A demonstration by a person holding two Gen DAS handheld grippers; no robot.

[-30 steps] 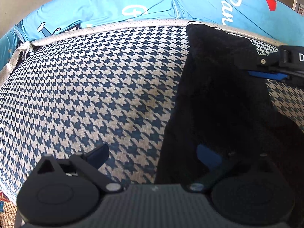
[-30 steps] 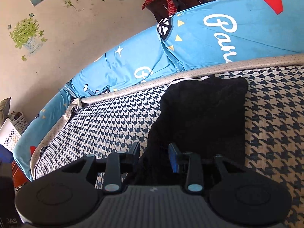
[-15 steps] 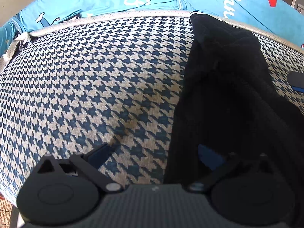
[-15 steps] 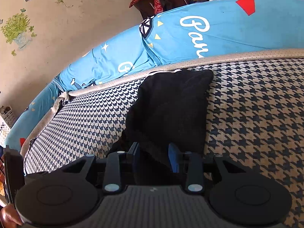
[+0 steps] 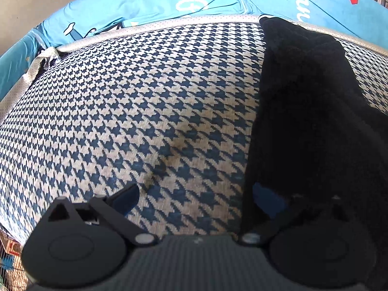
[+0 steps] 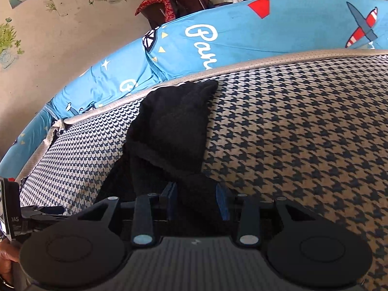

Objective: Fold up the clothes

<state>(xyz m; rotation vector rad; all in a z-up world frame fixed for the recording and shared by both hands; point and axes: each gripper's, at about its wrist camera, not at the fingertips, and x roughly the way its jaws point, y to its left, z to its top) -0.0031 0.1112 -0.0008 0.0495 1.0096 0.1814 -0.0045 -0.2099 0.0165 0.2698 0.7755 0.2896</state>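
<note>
A black garment point(image 6: 174, 121) lies lengthwise on the houndstooth cushion point(image 6: 291, 133), its far end at the pale piping. My right gripper point(image 6: 196, 196) holds the garment's bunched near end between its blue pads while its jaws are opening slightly. In the left wrist view the black garment point(image 5: 303, 97) fills the right side. My left gripper point(image 5: 196, 196) stands wide open low over the cushion, its right finger point(image 5: 266, 201) over the garment's left edge and its left finger over bare houndstooth. Nothing is gripped by it. The left gripper's body point(image 6: 36, 212) shows at the right wrist view's left edge.
Blue printed bedding point(image 6: 242, 36) runs along the back behind the cushion's pale piping point(image 5: 169, 24). Beyond it are a wall with plant stickers and a dark chair with a red cloth point(image 6: 169, 4). A hand point(image 6: 6, 262) shows at the lower left corner.
The right gripper has swung to the right with the garment's near end, and it has left the left wrist view. The garment now looks narrower and bunched. The left gripper edged closer to the garment's edge.
</note>
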